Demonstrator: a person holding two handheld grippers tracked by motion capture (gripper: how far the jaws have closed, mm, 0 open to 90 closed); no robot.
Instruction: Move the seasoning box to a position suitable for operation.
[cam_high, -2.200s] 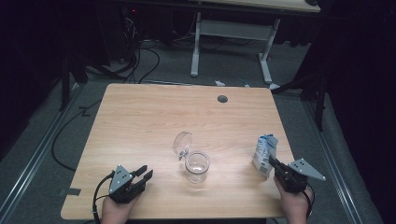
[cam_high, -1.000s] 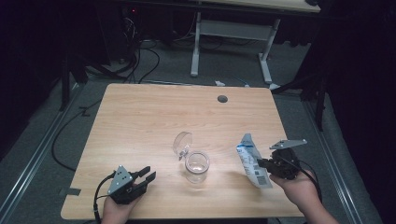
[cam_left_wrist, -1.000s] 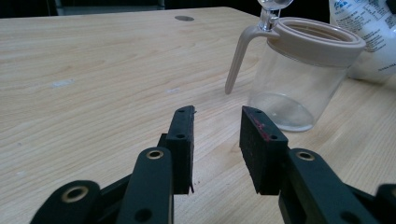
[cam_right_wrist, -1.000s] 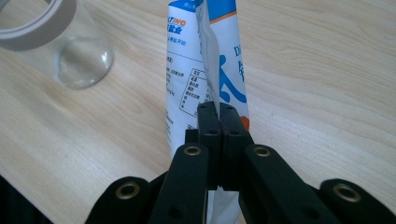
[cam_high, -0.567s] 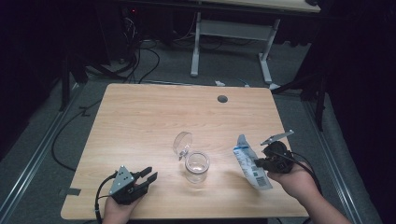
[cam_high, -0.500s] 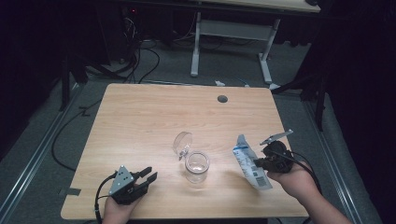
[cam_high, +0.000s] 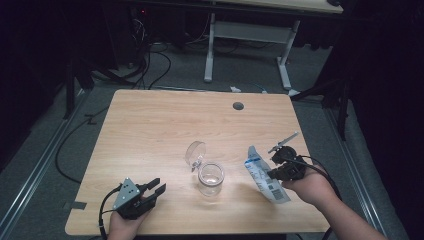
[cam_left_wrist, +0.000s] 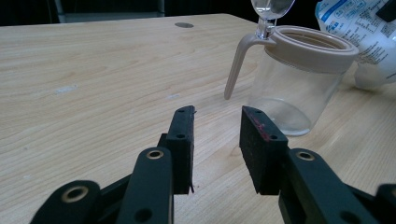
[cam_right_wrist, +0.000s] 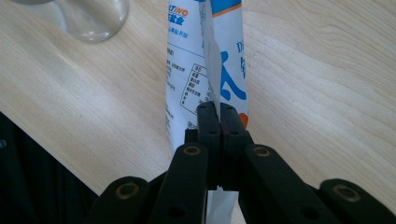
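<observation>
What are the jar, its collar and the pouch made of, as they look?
Jar: clear and glossy, glass or hard plastic; the table shows through it. Collar: matte beige plastic, apparently, with a moulded handle. Pouch: thin printed film, white and blue, creased where the right gripper pinches it.

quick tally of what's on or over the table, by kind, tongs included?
Clear jars with a beige rim, lid flipped open: 1, the jar.
White and blue printed pouches: 1, the pouch, pinched in the right tongs.
Black tongs: 2, with the left tongs open, holding nothing.
Total: 4
</observation>
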